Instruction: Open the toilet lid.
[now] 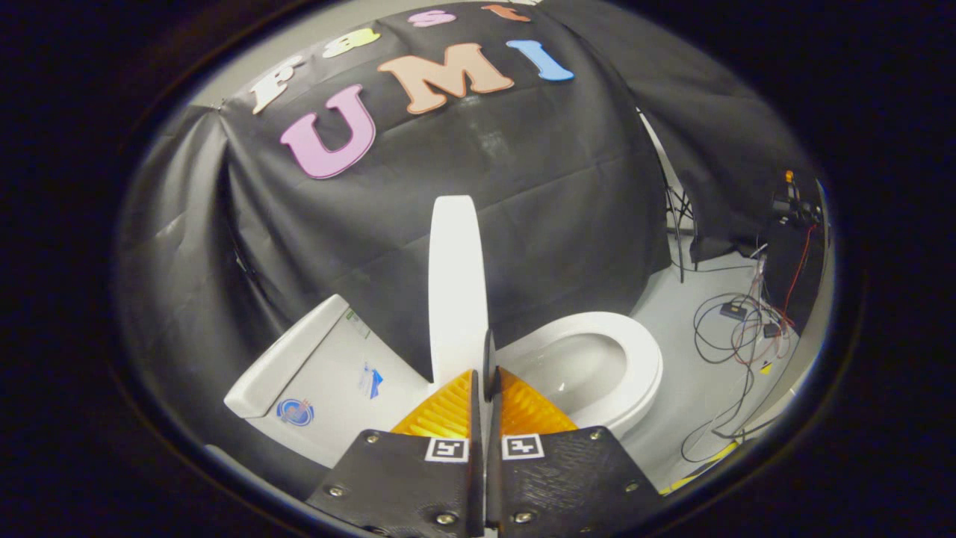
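The white toilet lid [455,284] stands raised, nearly upright and seen almost edge-on, between the tank [299,359] behind it and the open seat ring and bowl [597,366]. My gripper [485,377] is at the lid's near edge. Its fingers are pressed almost together with only a thin sliver of the lid's rim between them. The lid's lowest part is hidden behind the fingers.
The black cloth wall hangs close behind the toilet. To the right of the bowl, loose cables [736,336] and small electronics [792,217] lie on the pale floor. The tank carries a few stickers.
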### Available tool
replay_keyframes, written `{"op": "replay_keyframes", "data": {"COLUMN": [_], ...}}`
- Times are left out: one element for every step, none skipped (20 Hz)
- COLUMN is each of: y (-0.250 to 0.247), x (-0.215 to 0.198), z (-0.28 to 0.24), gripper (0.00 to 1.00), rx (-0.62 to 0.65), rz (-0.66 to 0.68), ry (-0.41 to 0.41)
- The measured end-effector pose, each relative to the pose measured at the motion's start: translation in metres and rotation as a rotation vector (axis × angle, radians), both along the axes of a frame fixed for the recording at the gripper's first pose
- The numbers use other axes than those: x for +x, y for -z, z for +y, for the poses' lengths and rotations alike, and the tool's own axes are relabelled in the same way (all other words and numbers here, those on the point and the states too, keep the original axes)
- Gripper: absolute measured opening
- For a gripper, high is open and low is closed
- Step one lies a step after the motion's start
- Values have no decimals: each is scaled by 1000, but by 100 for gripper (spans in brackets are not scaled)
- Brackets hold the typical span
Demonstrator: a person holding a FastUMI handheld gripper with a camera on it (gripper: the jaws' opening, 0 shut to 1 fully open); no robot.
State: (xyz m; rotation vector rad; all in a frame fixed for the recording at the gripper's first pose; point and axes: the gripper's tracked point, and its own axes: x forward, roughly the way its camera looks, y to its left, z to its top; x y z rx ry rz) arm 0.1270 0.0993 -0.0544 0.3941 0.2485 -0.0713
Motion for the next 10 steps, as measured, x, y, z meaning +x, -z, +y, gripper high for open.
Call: {"op": "replay_keyframes", "data": {"y": [-4,-5,-7,-8,-10,-11,-13,-14,-16,-17], "x": [0,-1,-2,-3,-4,-4,-5,-5,-5,-6], "z": [5,11,15,22,27,31,35,40,44,48], "gripper": [2,2,2,2,2,2,2,2,2,2], "rx": [-12,-27,-43,-62,-75,-86,-95,-104,-116,-127], "rz": [-6,-10,-13,-14,-17,-19,-24,-27,-32,-37], "ry": [-4,-10,-15,-22,-26,-31,-34,-38,-43,-48]}}
